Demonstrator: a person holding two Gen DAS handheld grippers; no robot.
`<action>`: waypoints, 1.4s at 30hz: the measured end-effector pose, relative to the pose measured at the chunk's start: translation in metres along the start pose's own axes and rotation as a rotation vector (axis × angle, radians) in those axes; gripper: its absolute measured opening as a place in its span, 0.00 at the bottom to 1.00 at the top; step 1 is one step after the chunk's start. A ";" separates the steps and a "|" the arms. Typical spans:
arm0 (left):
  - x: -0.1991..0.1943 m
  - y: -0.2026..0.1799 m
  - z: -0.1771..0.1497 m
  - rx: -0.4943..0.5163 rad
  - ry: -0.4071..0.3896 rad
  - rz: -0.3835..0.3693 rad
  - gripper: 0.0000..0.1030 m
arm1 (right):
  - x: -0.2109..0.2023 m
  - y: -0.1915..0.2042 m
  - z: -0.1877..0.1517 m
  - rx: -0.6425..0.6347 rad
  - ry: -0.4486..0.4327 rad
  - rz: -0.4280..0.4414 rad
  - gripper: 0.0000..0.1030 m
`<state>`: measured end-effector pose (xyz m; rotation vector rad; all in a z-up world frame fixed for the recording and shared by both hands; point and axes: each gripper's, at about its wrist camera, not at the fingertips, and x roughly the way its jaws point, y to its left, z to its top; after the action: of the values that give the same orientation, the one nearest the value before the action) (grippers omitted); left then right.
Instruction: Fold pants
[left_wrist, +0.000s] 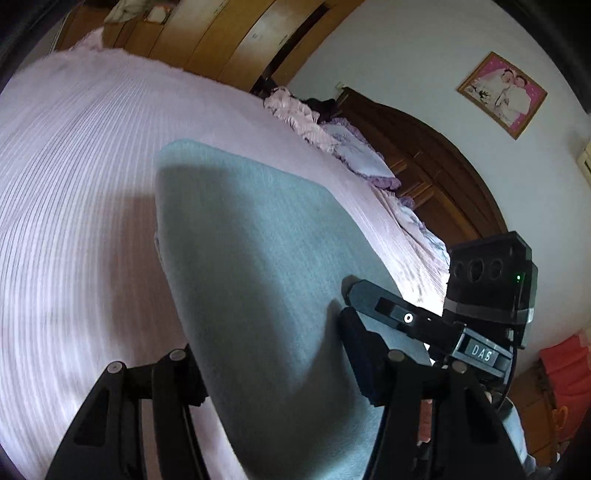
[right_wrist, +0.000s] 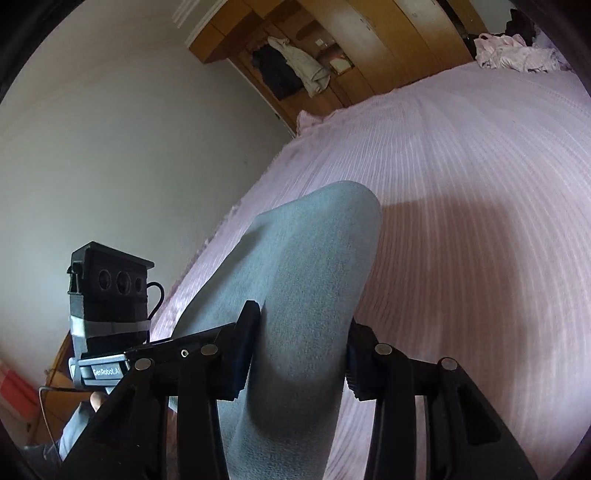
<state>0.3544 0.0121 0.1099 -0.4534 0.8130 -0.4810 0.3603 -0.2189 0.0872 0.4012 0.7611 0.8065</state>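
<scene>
The pants are grey-blue soft fabric, held up over a pink striped bedspread. My left gripper has the fabric passing between its fingers and is shut on its near edge. In the left wrist view the right gripper pinches the fabric's right edge. In the right wrist view my right gripper is shut on the same pants, which rise as a folded hump in front of it. The left gripper's camera block shows at the left.
The bed fills most of both views. Crumpled pink and lilac bedding lies by a dark wooden headboard. A wooden wardrobe with hanging clothes stands beyond the bed. A framed photo hangs on the white wall.
</scene>
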 end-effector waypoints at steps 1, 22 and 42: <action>0.014 -0.001 0.014 0.017 -0.004 0.009 0.60 | 0.004 -0.012 0.011 0.008 -0.012 0.004 0.34; 0.176 0.054 0.027 0.098 0.034 0.097 0.73 | 0.066 -0.147 0.010 0.113 -0.034 -0.126 0.32; 0.134 0.038 0.022 0.062 -0.040 0.115 0.98 | 0.068 -0.123 0.039 0.044 -0.186 -0.195 0.72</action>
<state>0.4597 -0.0290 0.0248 -0.3553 0.7791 -0.3884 0.4811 -0.2469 0.0109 0.4275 0.6339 0.5623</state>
